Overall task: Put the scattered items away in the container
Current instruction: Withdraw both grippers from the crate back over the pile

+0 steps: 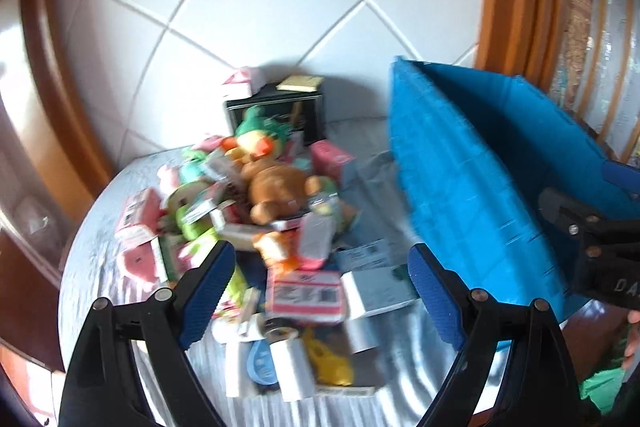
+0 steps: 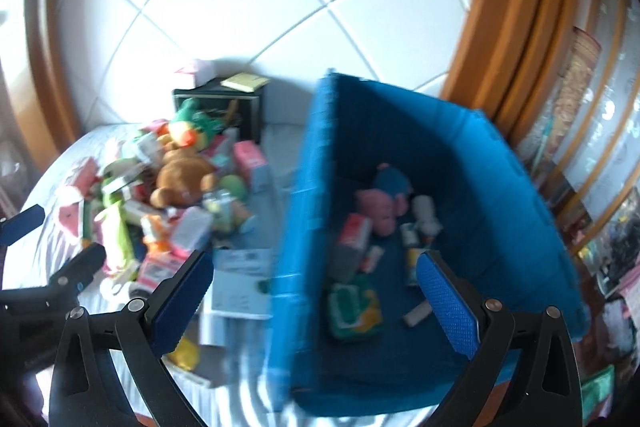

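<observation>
Both hand-held grippers, left (image 1: 322,291) and right (image 2: 314,297), gape wide, empty. Between picks: next, reach left to the pile (image 1: 256,203) and carry one item to the blue bin (image 2: 500,187).

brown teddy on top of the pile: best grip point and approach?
Take the brown teddy bear across its torso, coming from above with the open left hand-held gripper. It lies on top of the pile, belly exposed, and the round, soft body looks easier to pinch than its short limbs. Boxes crowd its sides, so a sideways approach would probably snag.
</observation>
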`<state>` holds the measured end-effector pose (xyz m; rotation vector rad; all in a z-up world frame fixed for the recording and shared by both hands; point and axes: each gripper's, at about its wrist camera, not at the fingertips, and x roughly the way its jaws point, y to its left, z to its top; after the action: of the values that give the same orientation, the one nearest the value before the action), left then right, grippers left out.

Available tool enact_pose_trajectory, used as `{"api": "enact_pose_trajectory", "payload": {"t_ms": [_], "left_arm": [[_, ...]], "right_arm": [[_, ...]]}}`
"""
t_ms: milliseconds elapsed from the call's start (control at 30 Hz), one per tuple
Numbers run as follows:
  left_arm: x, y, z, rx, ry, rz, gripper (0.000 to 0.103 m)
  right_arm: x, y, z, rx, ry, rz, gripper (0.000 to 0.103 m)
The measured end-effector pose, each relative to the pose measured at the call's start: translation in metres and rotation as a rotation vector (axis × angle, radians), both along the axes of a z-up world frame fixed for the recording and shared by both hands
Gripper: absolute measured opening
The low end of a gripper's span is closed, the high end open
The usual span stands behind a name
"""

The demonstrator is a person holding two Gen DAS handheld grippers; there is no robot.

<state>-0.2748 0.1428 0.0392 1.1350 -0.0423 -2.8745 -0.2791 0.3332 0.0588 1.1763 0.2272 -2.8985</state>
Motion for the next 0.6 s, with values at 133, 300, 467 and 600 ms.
{"api": "enact_pose_trajectory", "payload": {"t_ms": [133,300,467,600], "left_arm": [[0.021,-0.054,-0.025,-0.039,0.001,0.073,0.089],[0.044,-0.110,-0.062,-0.048,-0.002,0.165,0.089],[0.060,-0.153,-0.103,-0.026,-0.034,0.258,0.089],[0.071,-0.184,-0.136,-0.009,-0.063,0.326,0.089]], "right_arm": [[0.015,-0.039,-0.020,-0.039,0.006,0.078,0.103],[0.025,-0.074,-0.050,-0.076,0.008,0.161,0.103],[0.021,-0.106,-0.088,-0.113,-0.010,0.250,0.103],[0.007,-0.122,-0.124,-0.159,-0.066,0.295,0.103]]}}
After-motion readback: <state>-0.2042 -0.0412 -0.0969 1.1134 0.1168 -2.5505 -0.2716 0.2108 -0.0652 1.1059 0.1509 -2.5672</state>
